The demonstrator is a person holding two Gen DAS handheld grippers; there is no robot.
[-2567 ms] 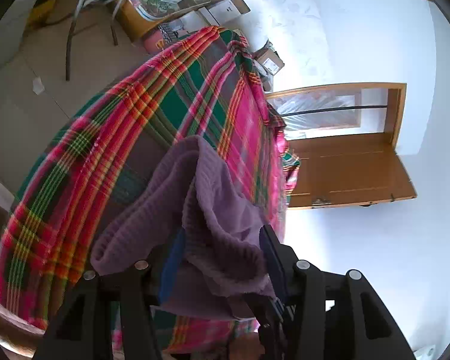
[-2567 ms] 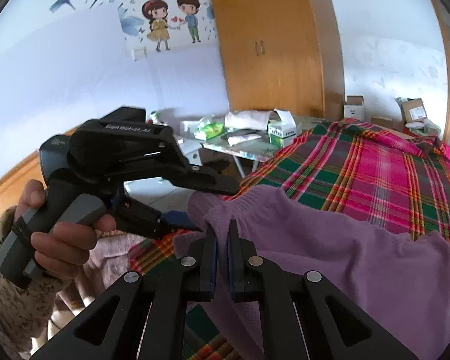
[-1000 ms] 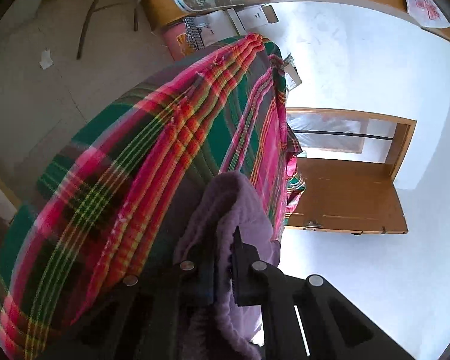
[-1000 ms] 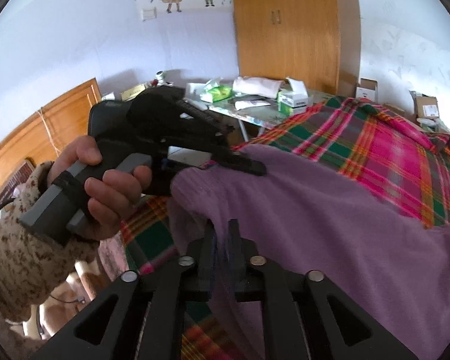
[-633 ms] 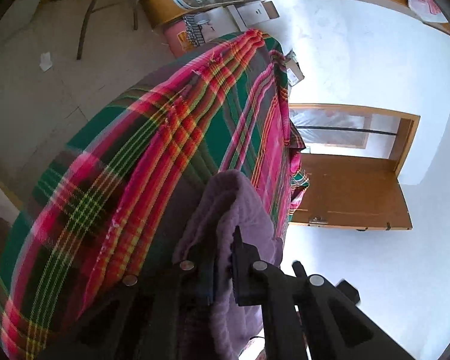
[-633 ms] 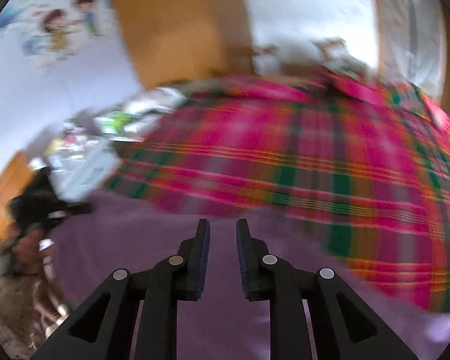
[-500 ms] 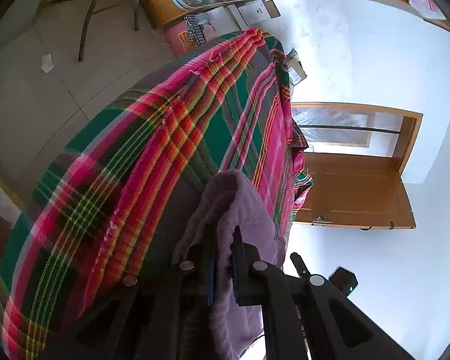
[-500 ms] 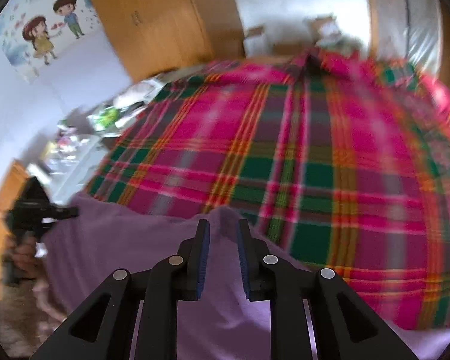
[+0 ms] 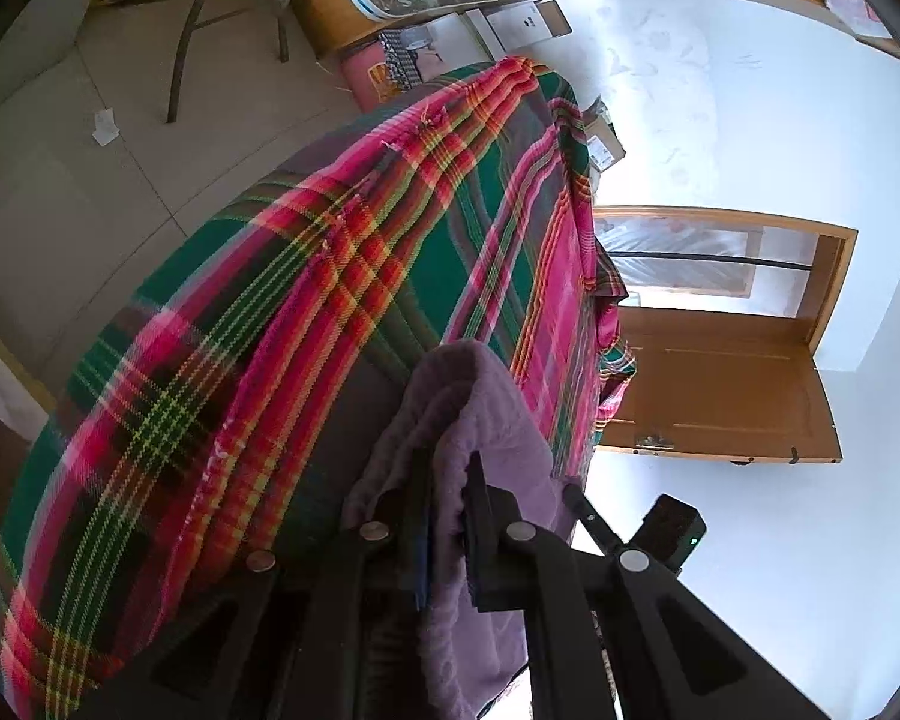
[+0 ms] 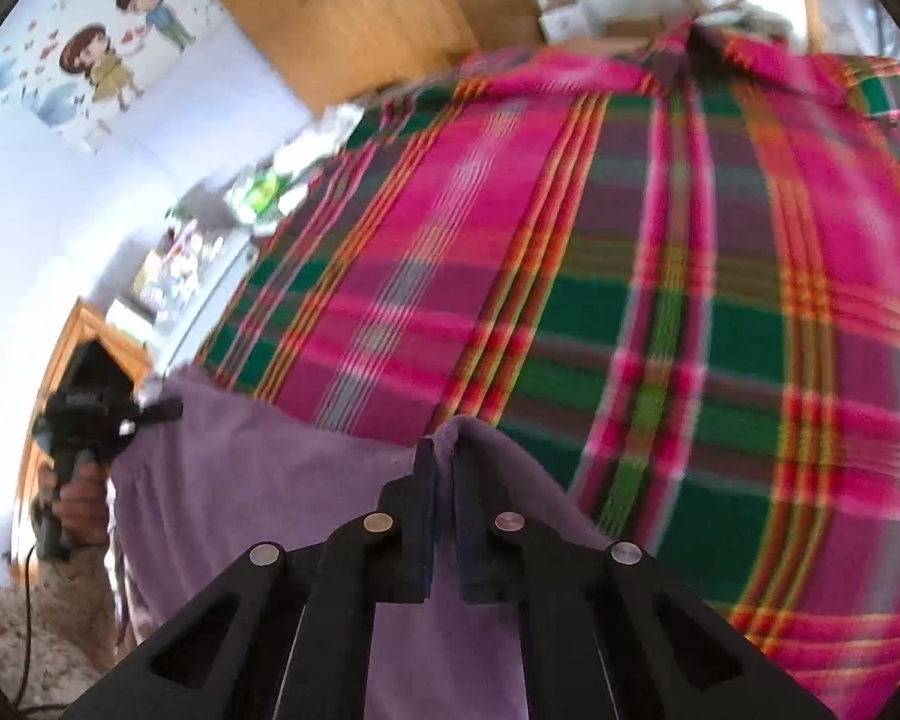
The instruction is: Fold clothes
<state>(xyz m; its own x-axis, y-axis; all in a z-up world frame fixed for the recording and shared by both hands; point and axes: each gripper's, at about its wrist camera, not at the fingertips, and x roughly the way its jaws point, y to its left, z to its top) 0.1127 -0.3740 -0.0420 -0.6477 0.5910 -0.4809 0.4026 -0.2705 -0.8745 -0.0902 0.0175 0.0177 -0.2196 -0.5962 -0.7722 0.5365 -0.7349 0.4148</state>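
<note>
A purple knitted garment (image 10: 252, 480) hangs stretched between my two grippers above a bed with a pink, green and red plaid cover (image 10: 660, 276). My left gripper (image 9: 447, 468) is shut on one bunched edge of the purple garment (image 9: 480, 396). My right gripper (image 10: 444, 456) is shut on another edge of it. In the right wrist view the left gripper (image 10: 156, 411) shows at far left, held by a hand (image 10: 81, 507), with the fabric taut between. In the left wrist view part of the right gripper's body (image 9: 669, 531) shows behind the cloth.
The plaid cover (image 9: 306, 300) fills most of the left wrist view. A tiled floor (image 9: 60, 180) lies beside the bed, with a metal-legged table (image 9: 234, 12). A wooden door (image 9: 720, 390) stands beyond the bed. A wooden wardrobe (image 10: 354, 18) and cardboard boxes (image 10: 570, 6) stand at the far end.
My right gripper let go of the garment beside the left gripper, swung away across the bed, and now is shut on a farther edge. The left gripper kept its hold.
</note>
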